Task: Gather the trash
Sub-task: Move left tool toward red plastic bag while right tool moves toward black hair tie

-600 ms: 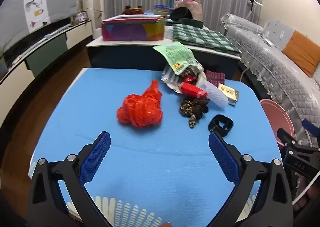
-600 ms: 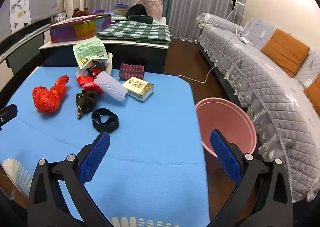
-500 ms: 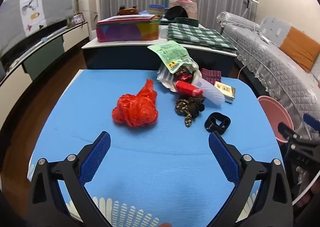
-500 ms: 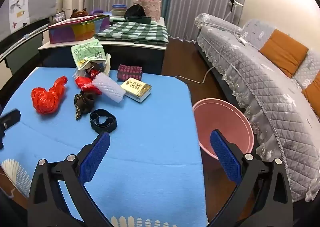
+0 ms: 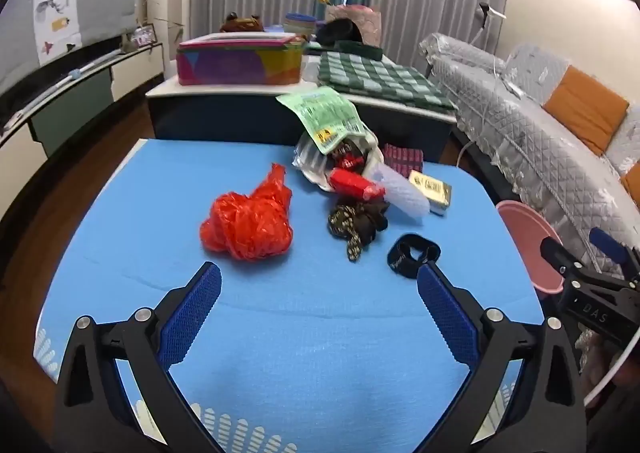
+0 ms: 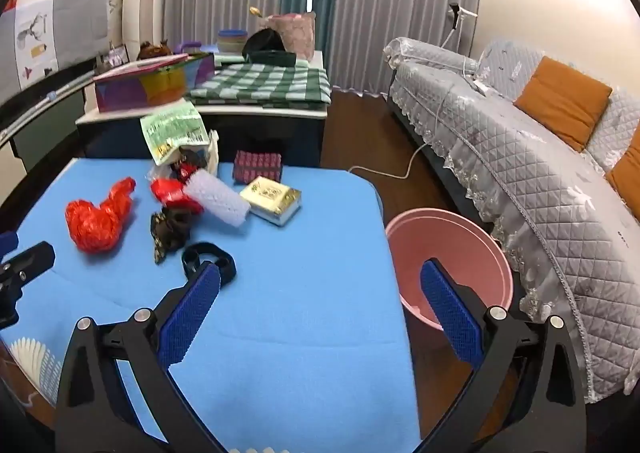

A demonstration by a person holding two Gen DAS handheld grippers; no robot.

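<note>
Left tool [image 5: 318,285]: hangs low over the near edge of the blue counter [image 5: 304,353], jaws spread wide, nothing between the pads; I judge it is lined up to take the nearest litter.
Right tool [image 6: 320,287]: also spread wide and empty, over the near right part of the counter, its right finger in front of the bin; likely placed to work the side closest to the drop.
Black band [image 5: 413,255]: one loop lying flat, the nearest piece of litter, just beyond the left tool's right finger.
Red plastic bag [image 5: 248,227]: one, crumpled into a ball, left of the rest and apart from it, so an easy first pick by my reckoning.
Brown patterned cloth scrap [image 5: 356,221]: one, between the bag and the band, touching the heap behind.
Pink bin [image 6: 448,265]: one, on the floor just beside the counter's right edge, mouth up, so litter can go straight over the side; I can see nothing in the part of it that shows.
Heap, middle to far: one red wrapper [image 5: 352,183], one white foam net sleeve [image 6: 218,201], one gold box [image 6: 272,199], one dark red patterned pad [image 6: 258,166], one green printed packet [image 5: 326,117] propped on clear packaging.
Count: about nine loose items on the counter; how many are hidden under the packet I cannot tell.
</note>
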